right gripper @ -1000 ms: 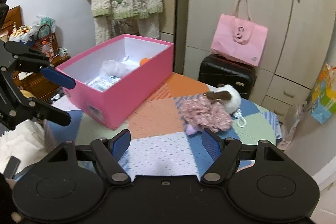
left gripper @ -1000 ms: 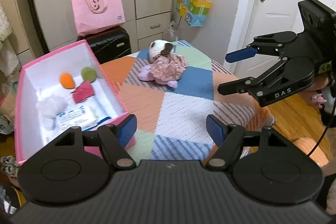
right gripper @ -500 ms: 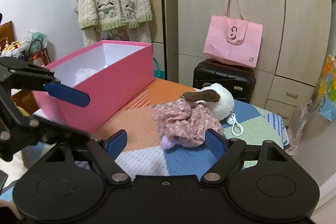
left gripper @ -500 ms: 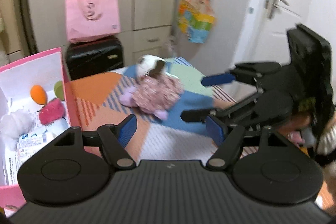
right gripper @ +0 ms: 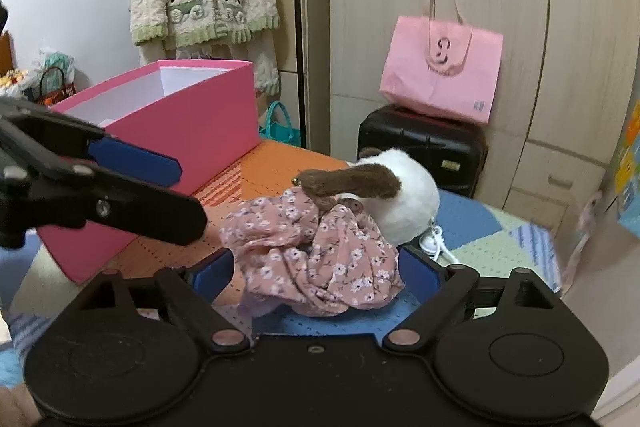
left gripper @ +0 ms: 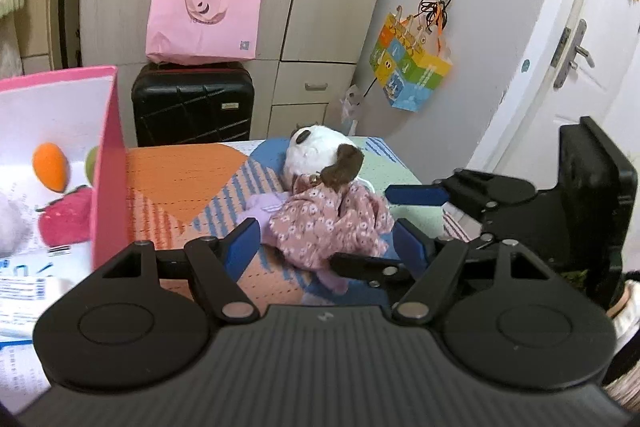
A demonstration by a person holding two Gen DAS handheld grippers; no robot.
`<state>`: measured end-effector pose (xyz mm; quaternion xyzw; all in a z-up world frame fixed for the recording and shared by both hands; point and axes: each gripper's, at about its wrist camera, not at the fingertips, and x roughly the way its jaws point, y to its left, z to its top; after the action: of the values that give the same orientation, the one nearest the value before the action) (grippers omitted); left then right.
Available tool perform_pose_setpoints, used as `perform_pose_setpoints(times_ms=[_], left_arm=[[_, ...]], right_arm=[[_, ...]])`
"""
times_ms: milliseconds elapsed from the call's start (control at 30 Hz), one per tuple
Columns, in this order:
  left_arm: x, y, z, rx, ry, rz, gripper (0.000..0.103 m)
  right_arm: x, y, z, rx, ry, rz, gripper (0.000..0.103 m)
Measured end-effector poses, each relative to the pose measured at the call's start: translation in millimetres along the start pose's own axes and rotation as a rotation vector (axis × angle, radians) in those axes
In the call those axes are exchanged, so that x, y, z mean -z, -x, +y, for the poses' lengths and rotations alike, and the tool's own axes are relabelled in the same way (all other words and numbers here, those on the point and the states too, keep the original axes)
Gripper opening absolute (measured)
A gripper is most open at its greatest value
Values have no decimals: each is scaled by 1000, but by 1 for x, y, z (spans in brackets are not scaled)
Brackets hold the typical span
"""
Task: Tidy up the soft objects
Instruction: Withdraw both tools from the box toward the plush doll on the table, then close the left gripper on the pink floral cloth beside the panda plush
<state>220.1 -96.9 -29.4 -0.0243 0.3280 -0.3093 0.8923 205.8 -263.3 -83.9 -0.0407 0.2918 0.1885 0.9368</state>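
Note:
A plush dog point(left gripper: 320, 163) in a pink floral dress lies on the patchwork table cloth point(left gripper: 180, 179). My left gripper point(left gripper: 326, 247) is open and close in front of the dog, whose dress shows between the blue pads. From the dog's other side my right gripper point(right gripper: 316, 273) straddles the dress point(right gripper: 320, 255); its jaws are opening and the pads do not press on it. Each gripper shows in the other's view: the right gripper point(left gripper: 364, 227) and the left gripper point(right gripper: 192, 197). The pink box point(left gripper: 106, 155) holds an orange ball point(left gripper: 50, 167), a red plush point(left gripper: 66, 219) and other soft items.
The pink box point(right gripper: 192, 123) stands on the table beside the dog. Behind the table are a black suitcase point(left gripper: 192, 103) with a pink bag point(left gripper: 204, 15) on it, cupboards, and a colourful bag point(left gripper: 412, 67) on the wall. A door point(left gripper: 576, 59) is at the right.
Both grippers have come down and in toward the plush dog from opposite sides. The right gripper's jaws stand wider than before. The dog has not moved.

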Motion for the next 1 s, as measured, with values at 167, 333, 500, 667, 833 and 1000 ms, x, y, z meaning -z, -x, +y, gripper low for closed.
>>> perform_pose_setpoints(times_ms=[167, 333, 500, 667, 833, 1000], left_arm=[[1, -23, 0, 10, 24, 26, 73], [5, -32, 6, 30, 55, 37, 73], [8, -38, 9, 42, 78, 50, 73], [10, -47, 12, 39, 99, 66, 73], [20, -54, 4, -3, 50, 72, 69], [31, -55, -4, -27, 18, 83, 36]], right_arm=[[1, -15, -10, -72, -61, 1, 93], [8, -19, -5, -67, -37, -21, 72], [18, -12, 1, -41, -14, -56, 51], [29, -5, 17, 11, 51, -89, 49], [38, -1, 35, 89, 102, -92, 62], [41, 3, 36, 78, 4, -76, 48]])
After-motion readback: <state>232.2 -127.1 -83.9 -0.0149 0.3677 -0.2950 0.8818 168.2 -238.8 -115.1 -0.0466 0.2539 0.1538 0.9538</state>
